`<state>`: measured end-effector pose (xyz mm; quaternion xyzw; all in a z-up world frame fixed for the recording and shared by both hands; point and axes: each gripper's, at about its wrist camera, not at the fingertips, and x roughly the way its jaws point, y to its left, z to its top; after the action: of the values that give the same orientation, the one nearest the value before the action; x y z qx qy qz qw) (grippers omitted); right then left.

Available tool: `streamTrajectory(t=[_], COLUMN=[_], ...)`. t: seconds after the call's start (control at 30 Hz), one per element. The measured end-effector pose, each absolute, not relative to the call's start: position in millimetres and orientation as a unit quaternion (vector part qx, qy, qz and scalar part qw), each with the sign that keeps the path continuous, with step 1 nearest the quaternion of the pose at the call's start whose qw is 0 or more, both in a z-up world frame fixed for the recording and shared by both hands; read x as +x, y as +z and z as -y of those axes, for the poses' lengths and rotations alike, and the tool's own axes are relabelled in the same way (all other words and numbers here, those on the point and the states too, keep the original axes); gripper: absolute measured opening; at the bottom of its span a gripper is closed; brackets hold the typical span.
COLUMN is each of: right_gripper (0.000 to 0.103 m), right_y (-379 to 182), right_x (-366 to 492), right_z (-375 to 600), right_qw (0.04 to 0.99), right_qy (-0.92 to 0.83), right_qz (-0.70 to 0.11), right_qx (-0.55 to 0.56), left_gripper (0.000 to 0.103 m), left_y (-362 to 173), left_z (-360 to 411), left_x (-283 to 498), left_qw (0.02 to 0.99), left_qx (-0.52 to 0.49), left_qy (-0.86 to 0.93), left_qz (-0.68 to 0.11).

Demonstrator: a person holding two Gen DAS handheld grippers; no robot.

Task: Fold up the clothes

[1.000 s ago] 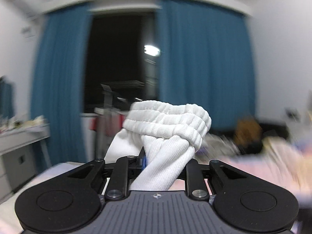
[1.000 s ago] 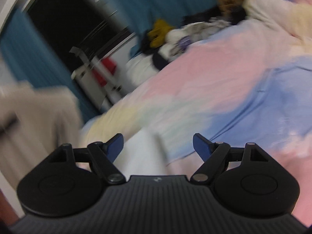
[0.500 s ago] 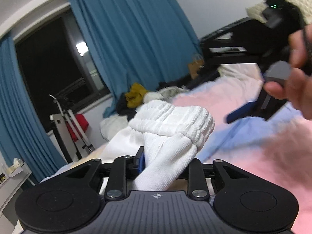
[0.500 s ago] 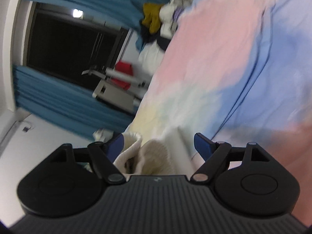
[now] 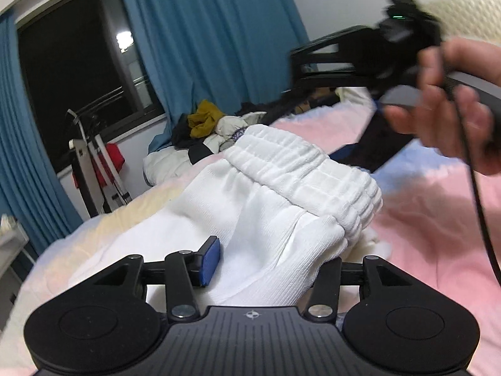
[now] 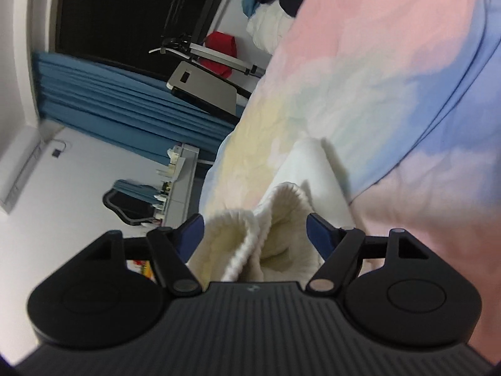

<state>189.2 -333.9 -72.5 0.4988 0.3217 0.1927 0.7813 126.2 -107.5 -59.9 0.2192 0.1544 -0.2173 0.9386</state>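
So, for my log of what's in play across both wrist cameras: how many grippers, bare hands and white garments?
Grippers: 2 (left gripper, right gripper)
Bare hands: 1 (right hand)
White garments: 1 (white garment)
Total: 4

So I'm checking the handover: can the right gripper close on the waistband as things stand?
Probably yes. The ribbed waistband already sits between the open right gripper, with nothing in front of either finger.

No readable text anywhere.
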Motion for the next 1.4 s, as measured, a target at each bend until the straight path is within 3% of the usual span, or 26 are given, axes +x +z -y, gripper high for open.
streamTrajectory(t=[0.27, 0.4, 0.47, 0.5, 0.6, 0.87, 1.1, 1.4], right_gripper=[0.074, 0.054, 0.041, 0.030, 0.020, 0.019, 0.019, 0.025], right_y=[-79.1, -98.0, -104.2, -103.6, -88.3, -29.3, -110.9, -55.8], right_x=[201.7, 234.7, 242.0, 243.4, 243.7, 237.2, 255.0, 211.4], right_z=[311.5, 297.5, 296.6, 295.7, 290.6, 296.2, 313.4, 300.9], right_qw=[0.786, 0.779, 0.767, 0.763, 0.775, 0.837, 0.818, 0.878], right_qy=[0.214, 0.214, 0.234, 0.241, 0.254, 0.270, 0.174, 0.124], right_qz=[-0.367, -0.383, -0.364, -0.356, -0.332, -0.239, -0.340, -0.325], right_qx=[0.450, 0.449, 0.474, 0.483, 0.475, 0.411, 0.430, 0.328], left_gripper=[0.053, 0.053, 0.054, 0.055, 0.056, 0.052, 0.050, 0.054], left_y=[-61.4, -62.0, -61.8, -61.7, -65.3, -63.8, -84.8, -60.0], left_z=[105.9, 98.7, 94.1, 91.8, 87.9, 95.2, 94.0, 73.2], left_x=[108.7, 88.1, 80.1, 76.2, 64.3, 70.4, 84.2, 78.2], left_qw=[0.940, 0.934, 0.933, 0.933, 0.932, 0.939, 0.915, 0.921], left_qx=[0.201, 0.196, 0.206, 0.211, 0.212, 0.169, 0.146, 0.099], left_qy=[-0.231, -0.251, -0.249, -0.248, -0.249, -0.267, -0.301, -0.293], left_qz=[-0.146, -0.159, -0.156, -0.154, -0.156, -0.136, -0.227, -0.237])
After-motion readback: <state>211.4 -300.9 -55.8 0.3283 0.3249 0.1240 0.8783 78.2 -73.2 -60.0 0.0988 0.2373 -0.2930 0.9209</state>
